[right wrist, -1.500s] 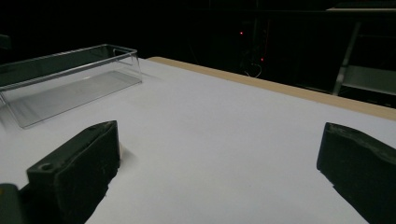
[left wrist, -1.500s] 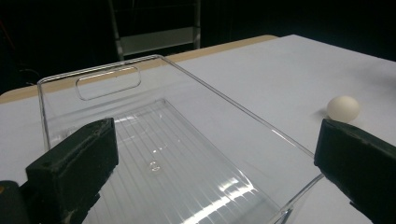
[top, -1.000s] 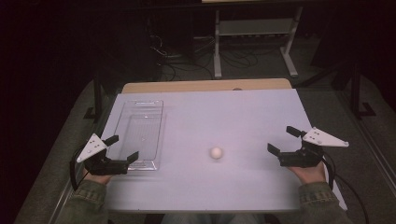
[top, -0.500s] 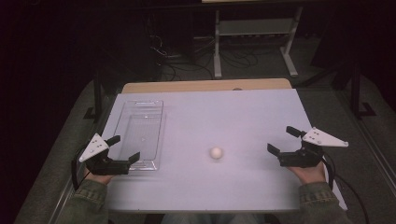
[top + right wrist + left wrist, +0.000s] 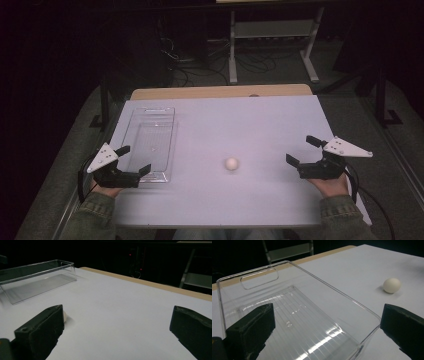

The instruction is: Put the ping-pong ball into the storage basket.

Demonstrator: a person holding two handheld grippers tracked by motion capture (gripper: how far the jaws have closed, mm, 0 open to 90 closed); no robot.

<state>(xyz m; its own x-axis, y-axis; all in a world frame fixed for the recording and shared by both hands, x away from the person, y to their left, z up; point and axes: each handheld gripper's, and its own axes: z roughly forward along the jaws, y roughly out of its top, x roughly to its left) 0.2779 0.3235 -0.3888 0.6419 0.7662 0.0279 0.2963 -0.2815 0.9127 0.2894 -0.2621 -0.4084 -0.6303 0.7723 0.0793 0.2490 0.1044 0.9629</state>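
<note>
At the near edge of the table (image 5: 280, 125) a person's two hands each hold a gripper. The left gripper (image 5: 129, 161) sits at the near left, its jaws spread wide and holding nothing; its outer jaw lies beside the tray's left wall and its inner jaw at the tray's near end. In the left gripper view the near right corner of the tray (image 5: 294, 315) lies between the two jaws, while the egg (image 5: 391, 285) lies beyond and above the right-hand jaw, apart from it.

The right gripper (image 5: 303, 151) sits at the near right, jaws likewise spread and empty, pointing left across the table. In the right gripper view the egg (image 5: 65, 316) peeps out from behind the left-hand jaw, mostly hidden; whether it touches that jaw I cannot tell.

From the high view the egg (image 5: 231, 163) rests on the bare white table between the two grippers, well apart from both and right of the tray.

Farther back, the clear tray (image 5: 150, 142) runs lengthwise away from the person along the table's left side. Behind the table stands a pale frame (image 5: 272, 35) in the dark.
</note>
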